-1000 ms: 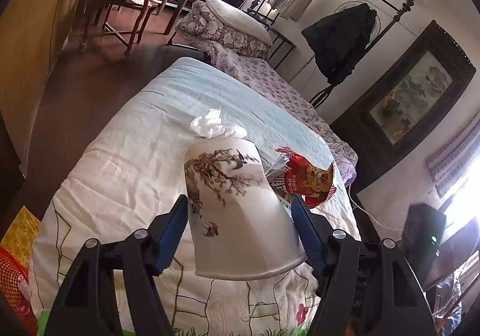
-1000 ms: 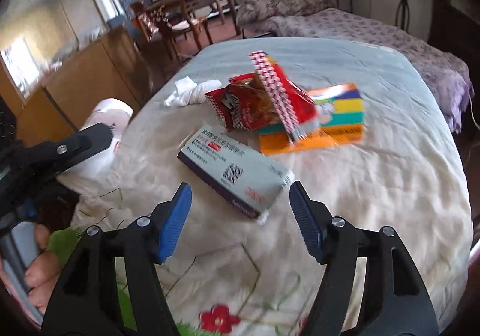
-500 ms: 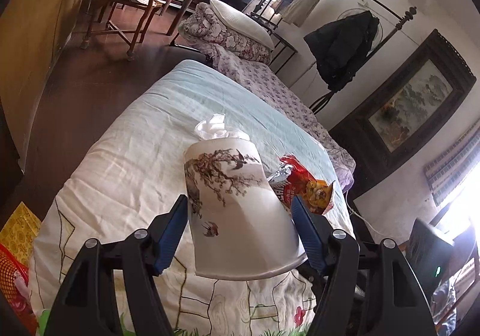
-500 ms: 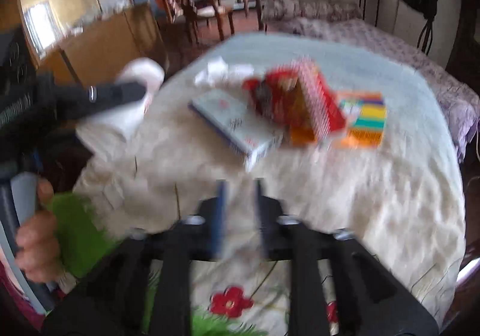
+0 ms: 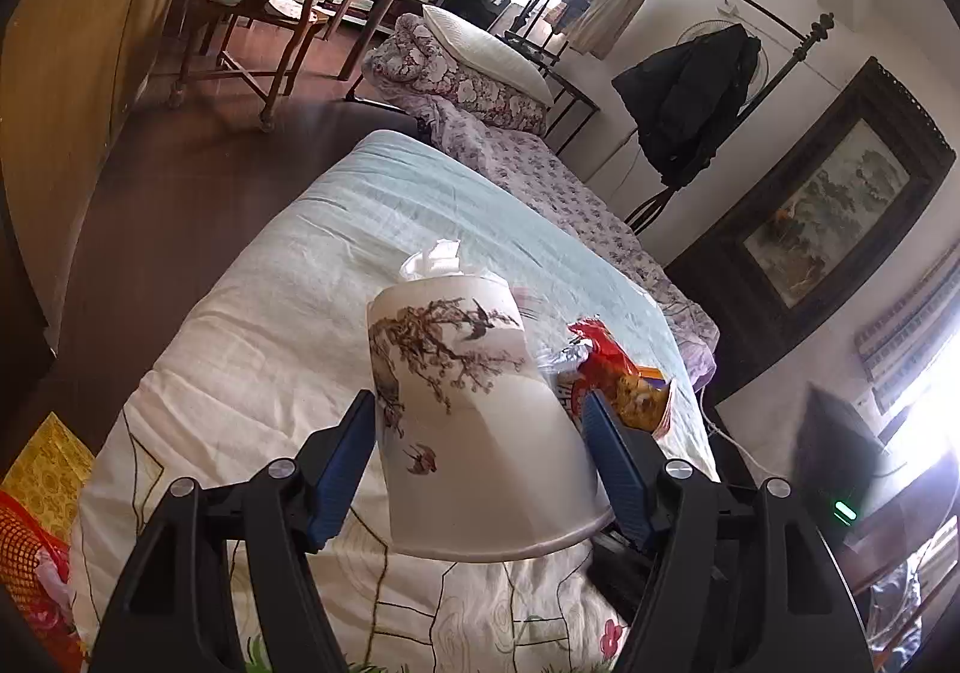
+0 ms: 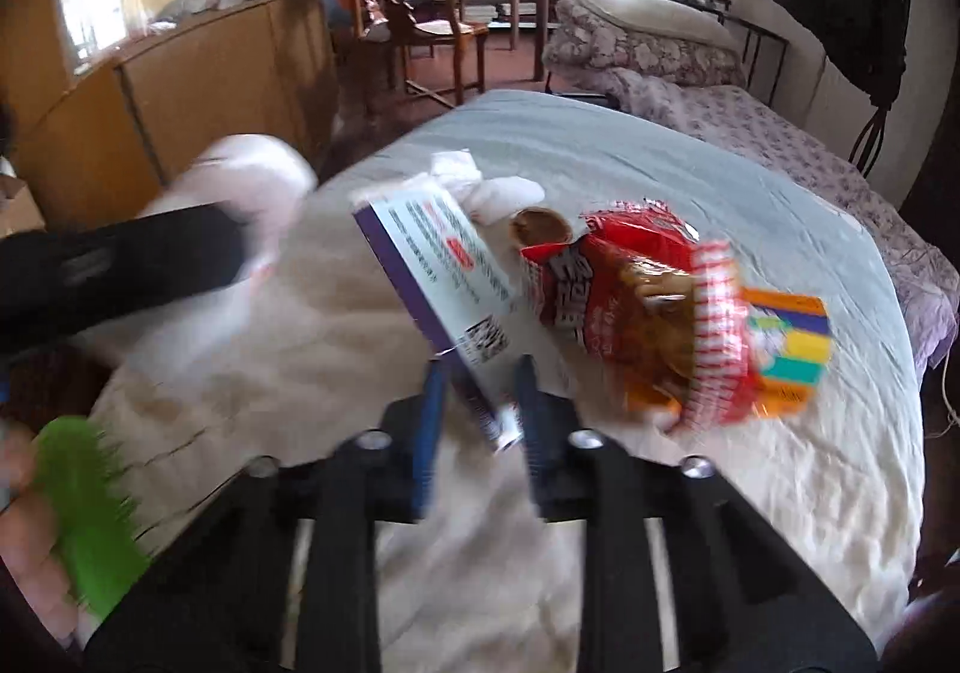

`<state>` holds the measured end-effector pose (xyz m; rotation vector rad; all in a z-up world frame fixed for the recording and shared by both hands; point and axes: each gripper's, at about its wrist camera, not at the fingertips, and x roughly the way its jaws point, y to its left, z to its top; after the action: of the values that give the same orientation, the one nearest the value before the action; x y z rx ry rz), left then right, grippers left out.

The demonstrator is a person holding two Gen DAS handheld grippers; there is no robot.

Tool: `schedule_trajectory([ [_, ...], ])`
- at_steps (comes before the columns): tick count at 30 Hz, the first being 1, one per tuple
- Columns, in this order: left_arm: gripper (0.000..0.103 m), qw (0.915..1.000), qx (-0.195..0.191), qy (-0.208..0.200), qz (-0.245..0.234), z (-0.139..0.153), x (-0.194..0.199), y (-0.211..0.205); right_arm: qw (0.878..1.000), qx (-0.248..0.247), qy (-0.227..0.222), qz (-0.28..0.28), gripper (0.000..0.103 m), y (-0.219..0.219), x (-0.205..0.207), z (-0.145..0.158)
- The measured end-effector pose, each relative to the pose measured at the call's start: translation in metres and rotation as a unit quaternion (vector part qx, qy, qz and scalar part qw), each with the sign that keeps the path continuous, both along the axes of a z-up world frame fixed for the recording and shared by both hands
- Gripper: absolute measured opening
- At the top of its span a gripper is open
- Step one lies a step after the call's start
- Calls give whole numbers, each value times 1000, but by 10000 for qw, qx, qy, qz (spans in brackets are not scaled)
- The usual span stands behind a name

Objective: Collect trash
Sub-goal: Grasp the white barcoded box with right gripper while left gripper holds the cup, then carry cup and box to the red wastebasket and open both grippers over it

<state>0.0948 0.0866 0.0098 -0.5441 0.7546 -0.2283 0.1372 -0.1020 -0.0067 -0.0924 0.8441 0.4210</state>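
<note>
Your left gripper (image 5: 480, 457) grips the paper cup (image 5: 474, 409), its mouth turned back toward you, likely the bin for the trash. Your right gripper (image 6: 477, 403) has its jaws clenched on the near end of the white box (image 6: 438, 277), lifting it off the bed (image 6: 780, 481). A red snack bag (image 6: 636, 289) and crumpled tissue (image 6: 486, 187) lie just beside it, mid-bed.

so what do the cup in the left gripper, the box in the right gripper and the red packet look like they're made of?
Cup: likely paper, matte white with a printed branch-and-bird design and a rolled rim.
Box: thin printed cardboard, white with a purple edge, sharp folds, a QR code.
Red packet: glossy plastic film, crinkled, catching highlights, a crimped striped seal.
</note>
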Motion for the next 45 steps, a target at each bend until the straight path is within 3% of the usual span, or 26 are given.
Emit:
schedule_trajectory([
  [4, 69, 9999, -116, 6, 19, -1, -1, 5, 9991, 345, 195, -146, 3, -25, -25, 3],
  [7, 69, 10000, -90, -13, 13, 0, -2, 4, 9986, 474, -135, -185, 15, -27, -29, 12],
  [8, 69, 10000, -34, -37, 42, 2, -3, 4, 9984, 511, -219, -126, 37, -24, -25, 13],
  [9, 69, 10000, -4, -54, 71, 2, -4, 5, 9984, 495, -261, -99, 53, -21, -21, 14],
  [13, 69, 9995, 8, -164, 273, 6, -11, 13, 9998, -30, -151, 155, 54, 7, 5, 0],
  [16, 69, 9993, -85, -153, 340, 5, -10, 19, 9983, -447, -309, 223, 54, 24, 25, -7],
  [18, 69, 9994, -84, -110, 322, 4, -8, 19, 9979, -511, -315, 237, 59, 30, 39, -13],
  [20, 69, 9995, -13, -105, 300, 4, -6, 17, 9971, -678, -298, 183, 58, 35, 44, -18],
  [22, 69, 9995, 42, -116, 286, 5, -4, 15, 9964, -800, -277, 77, 37, 36, 43, -19],
  [23, 69, 9995, 36, -116, 277, 5, -4, 15, 9975, -679, -175, 87, 20, 33, 41, -18],
  [32, 69, 9995, -155, -165, 205, 9, -17, 17, 9952, 975, 12, -116, 19, -22, -26, 16],
  [40, 69, 9990, 239, -361, 74, 26, -68, 18, 9867, 1566, -200, -380, 19, -52, -89, 15],
  [45, 69, 9981, 351, -428, 258, 40, -106, 47, 9820, 1838, -192, -393, 19, -56, -109, 19],
])
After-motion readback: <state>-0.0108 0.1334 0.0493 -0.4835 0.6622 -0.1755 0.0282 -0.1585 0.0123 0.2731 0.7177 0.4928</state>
